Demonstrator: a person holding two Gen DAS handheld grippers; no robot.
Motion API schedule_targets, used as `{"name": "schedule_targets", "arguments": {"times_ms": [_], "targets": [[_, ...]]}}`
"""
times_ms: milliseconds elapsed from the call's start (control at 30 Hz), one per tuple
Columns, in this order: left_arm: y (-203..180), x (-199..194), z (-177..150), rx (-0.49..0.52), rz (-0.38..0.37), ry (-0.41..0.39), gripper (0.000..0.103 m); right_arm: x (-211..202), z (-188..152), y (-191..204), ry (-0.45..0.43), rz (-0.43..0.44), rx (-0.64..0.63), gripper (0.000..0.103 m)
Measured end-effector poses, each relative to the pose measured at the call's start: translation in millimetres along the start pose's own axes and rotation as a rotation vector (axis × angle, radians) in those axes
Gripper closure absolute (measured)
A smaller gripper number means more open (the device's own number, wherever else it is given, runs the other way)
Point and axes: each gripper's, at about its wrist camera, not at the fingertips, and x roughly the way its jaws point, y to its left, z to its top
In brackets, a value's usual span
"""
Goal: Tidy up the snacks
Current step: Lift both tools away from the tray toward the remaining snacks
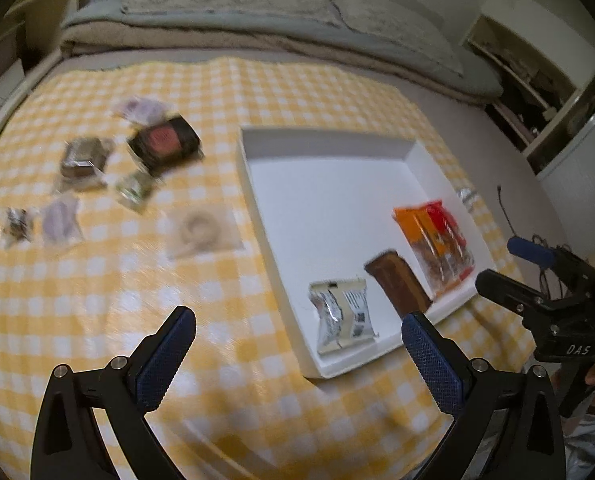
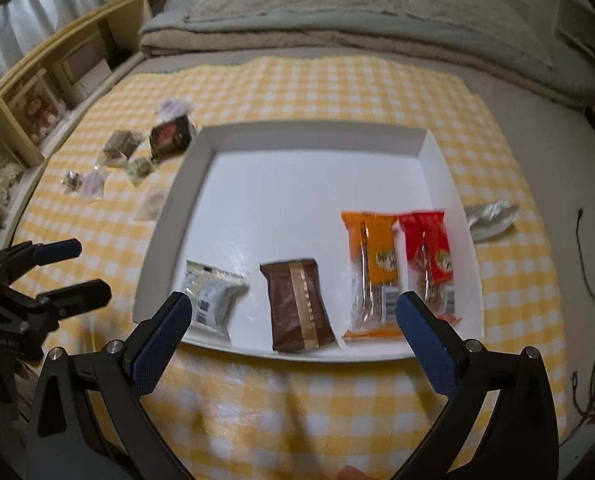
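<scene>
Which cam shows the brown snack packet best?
Right wrist: the brown packet lies near centre in the white tray, whole face visible. Left wrist shows it foreshortened, near end behind the left gripper's finger.

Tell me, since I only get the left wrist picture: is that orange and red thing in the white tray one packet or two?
Observer: Two. The right wrist view shows an orange packet and a red packet lying side by side in the white tray.
Visitor: And the brown one next to them, is it plain?
Observer: No. The brown packet has a gold stripe running down its length.
Visitor: Is the other gripper holding anything?
Observer: No. The right gripper stands wide open above the tray's near edge, with nothing gripped between its fingers.
</scene>
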Motion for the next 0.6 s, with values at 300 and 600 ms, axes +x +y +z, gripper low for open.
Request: {"name": "schedule_targets", "arguments": {"times_ms": [300,600], "targets": [[34.6,-70.5,8.8,0.007,0.073,-0.155,0.0,-26.1,31.5,27.6,-0.114,0.02,-0.037,0.0],[68.7,-132.3,8.1,-0.004,0.186,-0.29,0.0,-34.5,69.8,74.6,-0.205,0.069,-0.087,0.0]]}}
